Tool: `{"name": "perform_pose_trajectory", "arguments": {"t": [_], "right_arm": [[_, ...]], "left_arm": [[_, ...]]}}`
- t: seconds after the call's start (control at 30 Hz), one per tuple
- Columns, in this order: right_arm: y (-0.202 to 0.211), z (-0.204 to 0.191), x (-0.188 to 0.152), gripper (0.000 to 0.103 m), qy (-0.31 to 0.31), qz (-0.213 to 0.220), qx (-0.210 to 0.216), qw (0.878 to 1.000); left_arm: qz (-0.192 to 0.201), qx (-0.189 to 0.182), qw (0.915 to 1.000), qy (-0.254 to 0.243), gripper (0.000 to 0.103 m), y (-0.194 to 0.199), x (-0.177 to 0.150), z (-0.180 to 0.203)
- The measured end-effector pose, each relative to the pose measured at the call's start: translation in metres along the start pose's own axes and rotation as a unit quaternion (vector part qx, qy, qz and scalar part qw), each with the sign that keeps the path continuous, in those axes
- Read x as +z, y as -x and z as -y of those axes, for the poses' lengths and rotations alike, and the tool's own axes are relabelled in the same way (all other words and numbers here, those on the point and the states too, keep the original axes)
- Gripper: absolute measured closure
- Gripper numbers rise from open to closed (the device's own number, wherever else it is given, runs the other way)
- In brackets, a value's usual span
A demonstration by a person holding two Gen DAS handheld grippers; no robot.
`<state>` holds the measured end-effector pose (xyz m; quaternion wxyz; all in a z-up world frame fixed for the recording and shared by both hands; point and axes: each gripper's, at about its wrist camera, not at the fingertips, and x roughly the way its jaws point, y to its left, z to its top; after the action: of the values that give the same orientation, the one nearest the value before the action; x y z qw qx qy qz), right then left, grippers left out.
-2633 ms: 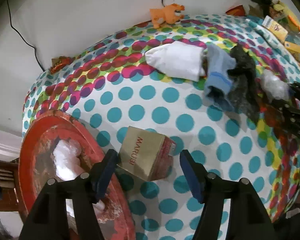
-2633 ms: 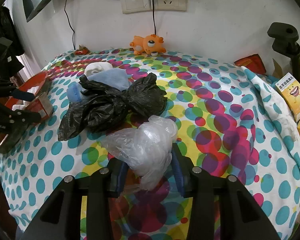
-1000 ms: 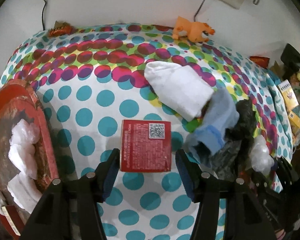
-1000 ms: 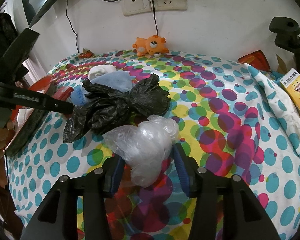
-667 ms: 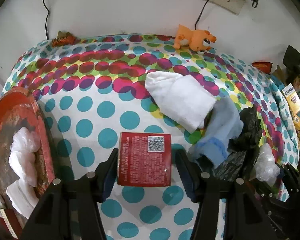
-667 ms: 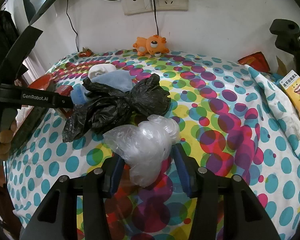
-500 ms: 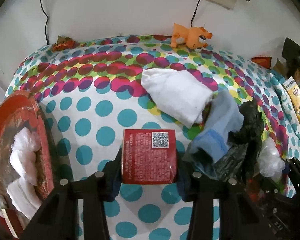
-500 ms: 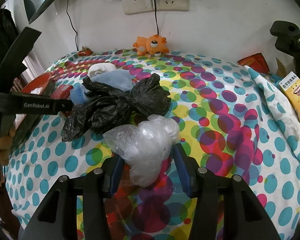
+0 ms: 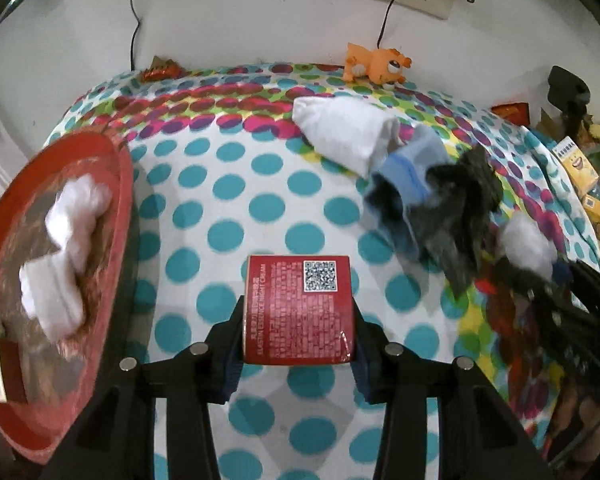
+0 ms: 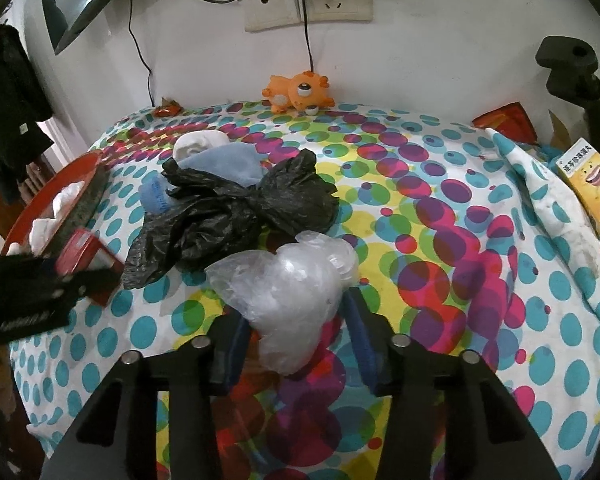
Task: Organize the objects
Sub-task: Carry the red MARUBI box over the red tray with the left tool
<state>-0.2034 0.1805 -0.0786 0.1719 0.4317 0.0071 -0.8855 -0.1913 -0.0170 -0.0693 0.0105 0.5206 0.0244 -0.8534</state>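
Note:
A red box [image 9: 300, 308] with a QR code is clamped between the fingers of my left gripper [image 9: 298, 344], over the dotted tablecloth [image 9: 228, 200]. In the right wrist view the red box [image 10: 86, 252] and the left gripper [image 10: 32, 292] show at the left edge. A crumpled clear plastic bag [image 10: 292, 292] lies between the fingers of my right gripper [image 10: 296, 340]. Its jaws are closing and the pads stand close to the bag's sides without squeezing it. Beside the left gripper stands a red tray [image 9: 120, 184] holding white wads.
A black plastic bag [image 10: 236, 212], a blue sock [image 9: 412, 168] and a white cloth [image 9: 344, 136] lie heaped mid-table. An orange toy [image 10: 298, 92] sits by the wall under the sockets. Yellow boxes [image 10: 588, 180] and a black clamp stand [image 10: 572, 68] crowd the right edge.
The left gripper's fingers have closed onto the red box and carried it nearer the tray and the front. The right gripper's fingers have narrowed slightly around the clear bag.

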Motion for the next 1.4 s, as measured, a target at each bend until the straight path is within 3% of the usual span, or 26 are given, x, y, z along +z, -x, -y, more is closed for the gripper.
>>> {"name": "perform_pose_trajectory", "arguments": {"t": [0.63,0.93,1.4], "right_arm": [[-0.003,-0.010,-0.001,0.069,0.028,-0.006,-0.048,0.998],[-0.003,-0.014,-0.001,0.069,0.036,-0.008,-0.059,0.998],[-0.003,-0.014,-0.001,0.069,0.036,-0.008,-0.058,0.998]], "left_arm": [[0.022,0.013,0.9996,-0.009,0.059,0.029,-0.037,-0.005],[0.047,0.027,0.9983,-0.023,0.059,0.054,-0.039,-0.004],[0.072,0.055,0.9957,0.016,0.059,0.082,-0.034,-0.038]]}}
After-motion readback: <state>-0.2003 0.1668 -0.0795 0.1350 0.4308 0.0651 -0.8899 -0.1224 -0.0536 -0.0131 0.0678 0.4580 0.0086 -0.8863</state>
